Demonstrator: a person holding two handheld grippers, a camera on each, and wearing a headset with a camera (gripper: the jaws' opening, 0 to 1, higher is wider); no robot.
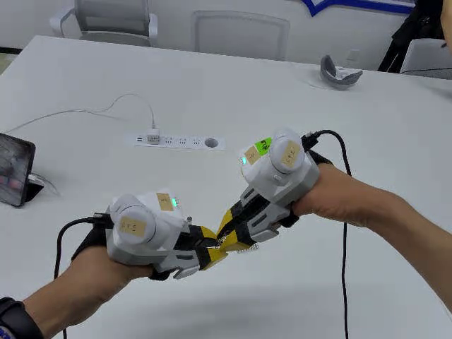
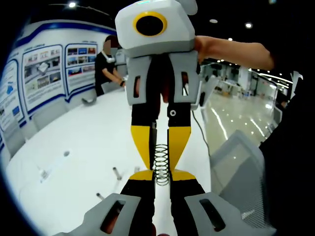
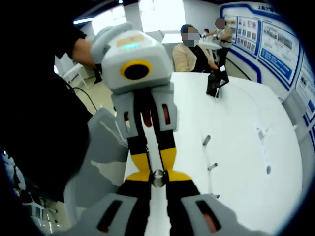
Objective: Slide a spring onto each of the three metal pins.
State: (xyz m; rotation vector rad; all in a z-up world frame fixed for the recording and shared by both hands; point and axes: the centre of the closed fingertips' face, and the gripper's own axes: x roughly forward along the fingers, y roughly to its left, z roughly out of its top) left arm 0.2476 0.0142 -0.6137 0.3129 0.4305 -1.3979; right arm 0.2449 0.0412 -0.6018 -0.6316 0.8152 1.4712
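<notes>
Grippers tip to tip above the white table [image 1: 282, 92].
My right gripper [image 1: 236, 236] pinches the spring [image 2: 161, 164] between its narrow yellow jaws. My left gripper [image 1: 210, 253] has jaws nearly together at the spring's end; whether it grips, I cannot tell. The left gripper view shows the coils lengthwise; the right gripper view shows pins [image 3: 206, 140] on the table.

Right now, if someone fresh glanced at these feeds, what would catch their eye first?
The left gripper and right gripper meet tip to tip above the near part of the white table. In the left gripper view, a spring sits between the right gripper's yellow jaws. Small metal pins are on the tabletop, left of the jaws in that view.
</notes>
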